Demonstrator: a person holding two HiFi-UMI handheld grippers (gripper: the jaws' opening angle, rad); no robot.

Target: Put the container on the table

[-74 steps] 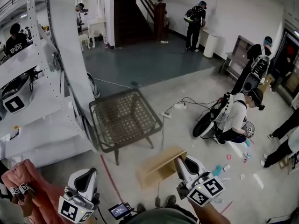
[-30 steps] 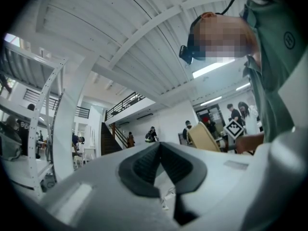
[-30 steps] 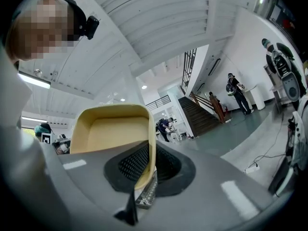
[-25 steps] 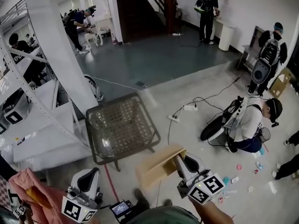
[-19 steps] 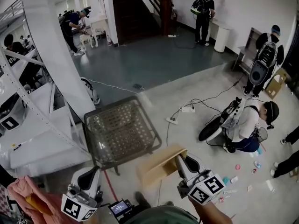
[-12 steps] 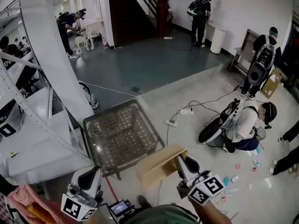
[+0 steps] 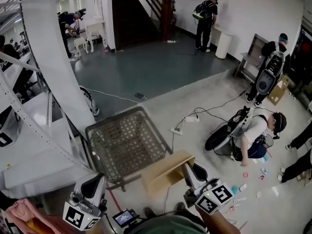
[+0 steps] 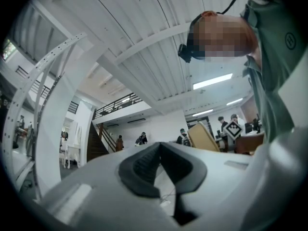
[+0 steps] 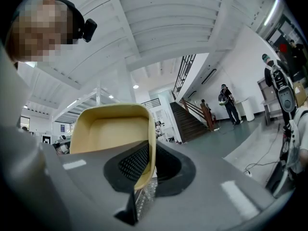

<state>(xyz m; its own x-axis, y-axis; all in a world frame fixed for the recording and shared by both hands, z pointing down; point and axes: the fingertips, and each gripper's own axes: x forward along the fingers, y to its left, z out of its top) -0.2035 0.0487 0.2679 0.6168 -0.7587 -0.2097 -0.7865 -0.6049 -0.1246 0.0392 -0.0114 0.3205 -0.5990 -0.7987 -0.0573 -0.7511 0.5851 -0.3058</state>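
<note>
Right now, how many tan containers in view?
1: the tan container, clamped by its rim in the right gripper, near the mesh table's front corner. Shelving could hide others.

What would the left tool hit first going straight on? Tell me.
Likely nothing near: the left tool points about level, passing over the wire mesh table, and its own view shows open floor up to the distant staircase. Depth is unclear.

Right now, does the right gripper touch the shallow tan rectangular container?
Touching. In the right gripper view, the right gripper clamps both pads on the side wall of the tan container.
</note>
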